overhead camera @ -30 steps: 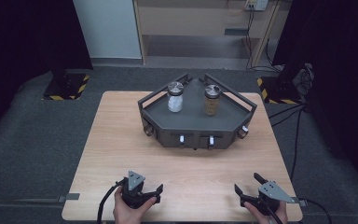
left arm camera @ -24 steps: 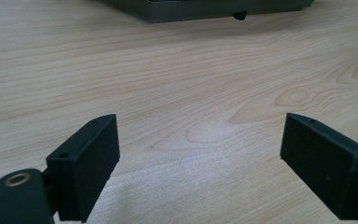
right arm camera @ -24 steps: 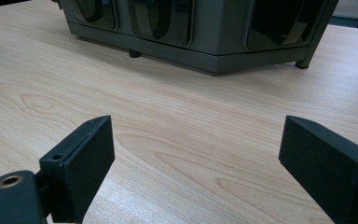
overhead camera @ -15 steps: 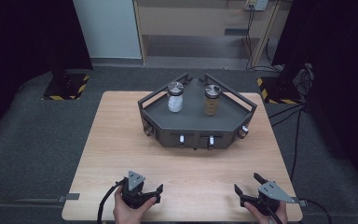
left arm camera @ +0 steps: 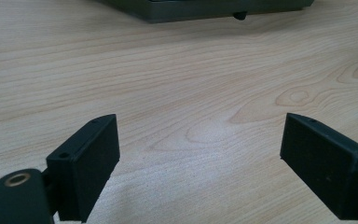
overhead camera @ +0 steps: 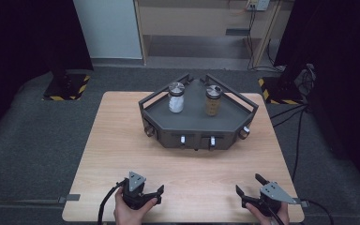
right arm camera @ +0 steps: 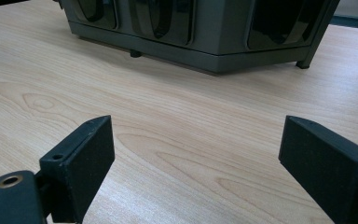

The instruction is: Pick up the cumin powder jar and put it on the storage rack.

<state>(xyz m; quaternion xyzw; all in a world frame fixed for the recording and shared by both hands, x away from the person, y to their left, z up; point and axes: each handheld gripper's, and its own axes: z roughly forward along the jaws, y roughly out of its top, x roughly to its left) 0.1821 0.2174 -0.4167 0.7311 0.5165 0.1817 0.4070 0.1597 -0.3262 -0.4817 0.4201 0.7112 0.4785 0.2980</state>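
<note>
Jaws spread wide on both grippers, nothing between them, parked at near table edge.
Left gripper (overhead camera: pixel 148 193) and right gripper (overhead camera: pixel 249 186) rest low on table (overhead camera: pixel 122 136); white jar (overhead camera: pixel 176 97) and brown jar (overhead camera: pixel 213 100) stand upright on grey tray (overhead camera: pixel 194 129), well apart. Likely pre-reach; next move needs a forward reach over the tray rail.

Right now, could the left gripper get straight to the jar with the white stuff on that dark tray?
Probably yes. The left gripper is open and empty, with bare table between it and the tray. The white jar stands behind the tray's low rail, so it would likely go in from above.
</note>
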